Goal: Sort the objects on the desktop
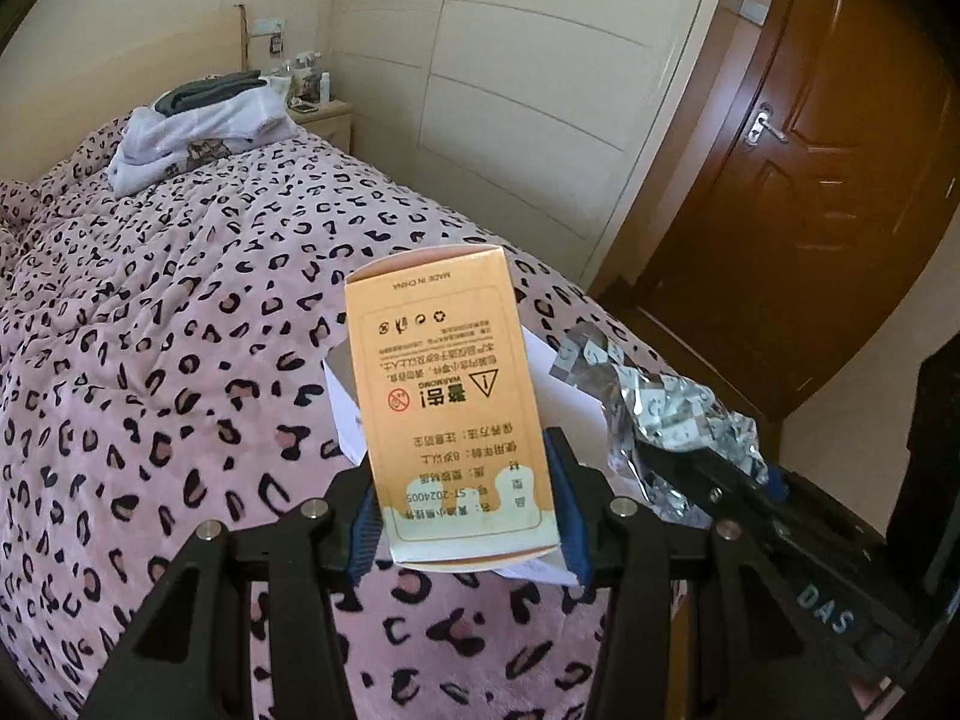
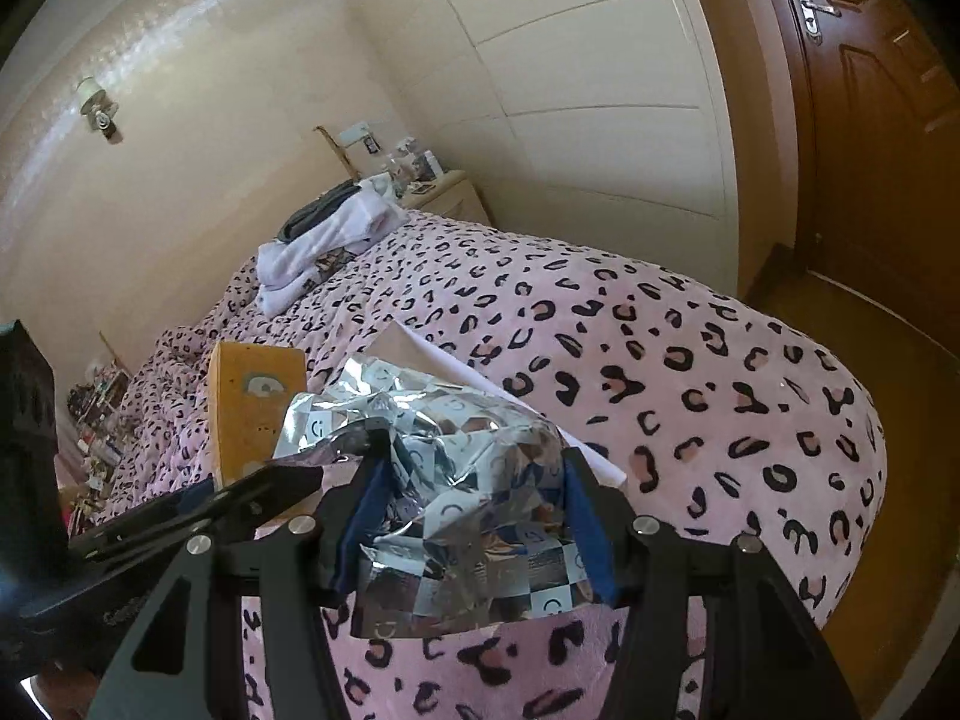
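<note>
Both hands loaded, carried clear over the bed [image 1: 180,300]: left gripper [image 1: 468,516] fingers pinching the orange box [image 1: 444,396] by its lower sides, right gripper [image 2: 474,516] clamping the crinkled foil bag [image 2: 456,480], likely each bound for its own sorted spot.

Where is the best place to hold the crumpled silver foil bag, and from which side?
Grip the crumpled silver foil bag across its bulging middle, from its near end, as the right gripper does now: the crumpled body yields to the pads.
</note>
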A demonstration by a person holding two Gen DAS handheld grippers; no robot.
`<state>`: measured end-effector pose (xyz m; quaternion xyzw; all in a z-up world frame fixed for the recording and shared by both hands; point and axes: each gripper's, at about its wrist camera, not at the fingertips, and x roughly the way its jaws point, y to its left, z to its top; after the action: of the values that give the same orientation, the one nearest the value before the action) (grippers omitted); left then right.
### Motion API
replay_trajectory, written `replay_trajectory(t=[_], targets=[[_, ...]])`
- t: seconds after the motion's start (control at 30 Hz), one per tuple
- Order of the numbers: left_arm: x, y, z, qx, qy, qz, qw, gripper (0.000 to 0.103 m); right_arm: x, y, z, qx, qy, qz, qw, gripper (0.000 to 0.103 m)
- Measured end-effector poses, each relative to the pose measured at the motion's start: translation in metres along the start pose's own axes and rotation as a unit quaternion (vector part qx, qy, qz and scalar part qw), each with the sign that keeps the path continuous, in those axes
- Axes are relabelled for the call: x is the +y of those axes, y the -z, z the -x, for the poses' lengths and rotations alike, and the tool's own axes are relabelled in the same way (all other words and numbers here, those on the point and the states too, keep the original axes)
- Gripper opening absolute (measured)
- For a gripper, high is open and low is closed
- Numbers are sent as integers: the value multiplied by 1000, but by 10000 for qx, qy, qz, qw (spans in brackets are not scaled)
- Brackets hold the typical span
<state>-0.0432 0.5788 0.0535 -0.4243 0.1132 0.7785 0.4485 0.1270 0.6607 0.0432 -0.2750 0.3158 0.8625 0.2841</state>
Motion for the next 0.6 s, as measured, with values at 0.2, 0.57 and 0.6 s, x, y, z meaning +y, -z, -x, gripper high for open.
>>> replay_trajectory(t=[0.2, 0.57, 0.6], targets=[[9, -14, -30, 155, -19, -5, 9999, 49, 0, -3, -13, 48, 159, -44, 9999, 58], [19, -31, -68, 456, 7, -222, 9987, 49, 0, -4, -48, 310, 341, -166, 9988, 58], [21, -31, -70, 466, -1, -218, 9987, 49, 0, -3, -50, 323, 350, -172, 9987, 58]])
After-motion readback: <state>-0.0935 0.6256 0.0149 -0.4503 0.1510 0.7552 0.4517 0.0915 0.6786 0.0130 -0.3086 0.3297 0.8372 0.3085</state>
